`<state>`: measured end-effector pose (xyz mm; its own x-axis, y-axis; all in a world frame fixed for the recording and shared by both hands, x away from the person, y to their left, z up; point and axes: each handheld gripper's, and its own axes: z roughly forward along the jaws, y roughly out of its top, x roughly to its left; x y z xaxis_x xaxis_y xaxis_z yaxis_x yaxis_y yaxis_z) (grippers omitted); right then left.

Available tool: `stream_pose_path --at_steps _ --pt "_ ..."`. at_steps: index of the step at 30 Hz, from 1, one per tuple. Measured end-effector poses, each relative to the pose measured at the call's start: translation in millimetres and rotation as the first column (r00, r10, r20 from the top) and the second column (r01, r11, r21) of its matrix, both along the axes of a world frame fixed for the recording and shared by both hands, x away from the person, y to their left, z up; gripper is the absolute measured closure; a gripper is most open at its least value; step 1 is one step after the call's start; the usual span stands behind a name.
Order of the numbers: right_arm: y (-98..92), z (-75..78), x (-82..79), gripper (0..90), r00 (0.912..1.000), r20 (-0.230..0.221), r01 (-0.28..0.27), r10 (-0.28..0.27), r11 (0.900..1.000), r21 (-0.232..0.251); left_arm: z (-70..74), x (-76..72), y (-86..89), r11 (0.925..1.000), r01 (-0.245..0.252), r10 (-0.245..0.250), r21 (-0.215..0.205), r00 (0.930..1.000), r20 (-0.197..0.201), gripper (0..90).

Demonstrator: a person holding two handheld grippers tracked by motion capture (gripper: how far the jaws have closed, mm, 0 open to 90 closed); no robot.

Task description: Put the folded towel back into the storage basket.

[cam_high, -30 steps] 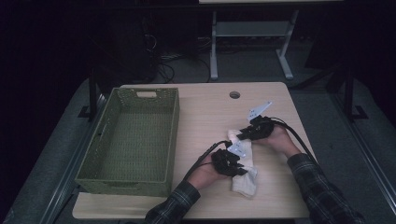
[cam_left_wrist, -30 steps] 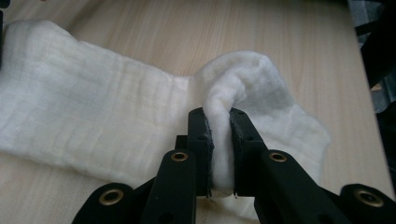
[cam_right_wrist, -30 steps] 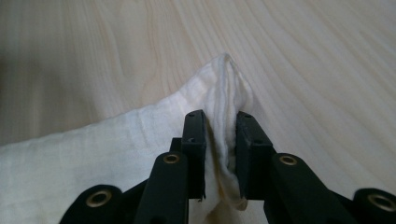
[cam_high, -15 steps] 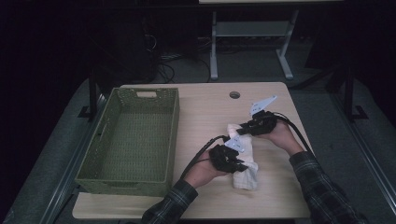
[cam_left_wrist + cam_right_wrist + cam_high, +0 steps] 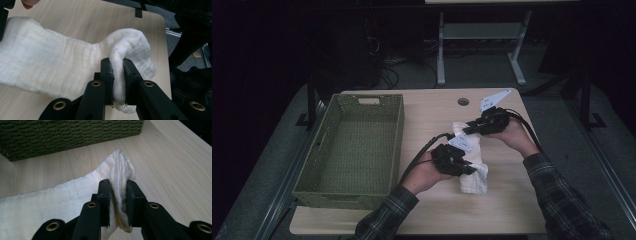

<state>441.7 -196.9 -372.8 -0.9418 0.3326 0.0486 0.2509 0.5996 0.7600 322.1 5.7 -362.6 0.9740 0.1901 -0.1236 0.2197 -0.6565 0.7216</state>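
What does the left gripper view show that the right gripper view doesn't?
Left gripper view alone: the table's rounded corner with floor beyond, and a fingertip at the top edge. Right gripper view alone: the woven green basket. Shared: the white cloth on the wooden table, each view's own tool, left or right, shut on a bunched fold of it.

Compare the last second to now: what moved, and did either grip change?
Both grippers, left gripper and right gripper, have lifted a little, raising the white cloth between them; its near end hangs lower toward the table. No grip change: the jaws of each stay shut on the cloth. The green basket hasn't shifted.
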Motion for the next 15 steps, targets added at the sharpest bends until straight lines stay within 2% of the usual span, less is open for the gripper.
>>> stream_pose_path --at_steps 8,11,15 --pt "13.2 15.8 4.9 75.2 0.9998 0.014 -0.013 0.013 1.0 -0.004 26.2 5.4 20.5 0.9993 -0.01 0.01 -0.037 0.9999 0.009 80.5" --pt "21.0 22.4 6.4 75.1 0.9995 0.024 -0.021 0.021 1.0 -0.006 36.5 4.2 26.6 0.9999 -0.009 0.01 -0.012 0.9993 0.035 80.5" --pt "32.5 30.5 9.0 75.2 0.999 0.031 -0.033 0.033 0.999 -0.007 48.0 5.9 41.1 0.9995 -0.02 0.021 -0.025 0.9988 0.045 80.5"
